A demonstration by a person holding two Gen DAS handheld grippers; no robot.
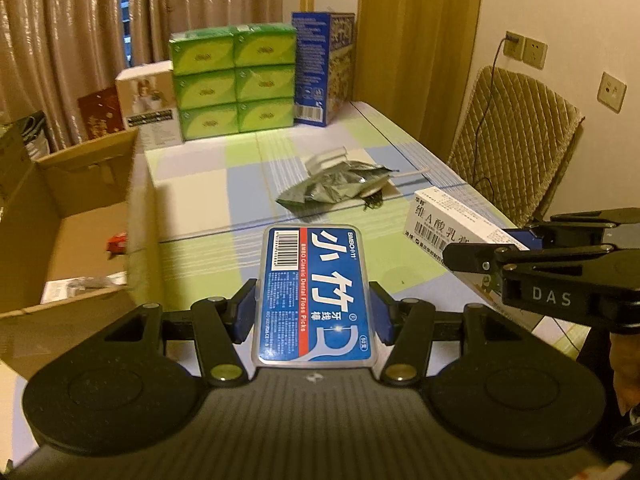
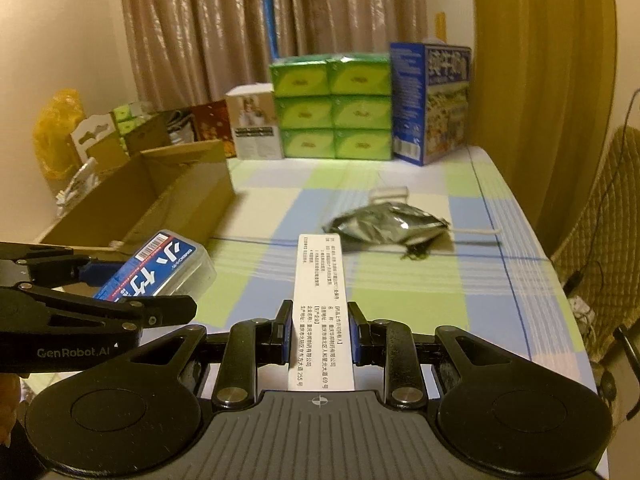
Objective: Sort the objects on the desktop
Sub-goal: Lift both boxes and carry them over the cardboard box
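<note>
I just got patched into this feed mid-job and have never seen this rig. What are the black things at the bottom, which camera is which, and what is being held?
There is no robot arm: a person holds a two-finger gripper in each hand, with a fisheye camera on each looking forward along the fingers.

In the left wrist view, the left gripper has its jaws shut on a blue dental floss pick box. In the right wrist view, the right gripper is shut on a long white medicine carton. Each gripper also shows at the side of the other's picture.

On the checked tablecloth lies a crumpled silver packet. At the far end stand green tissue packs and a blue box. An open cardboard box sits at the left.
</note>
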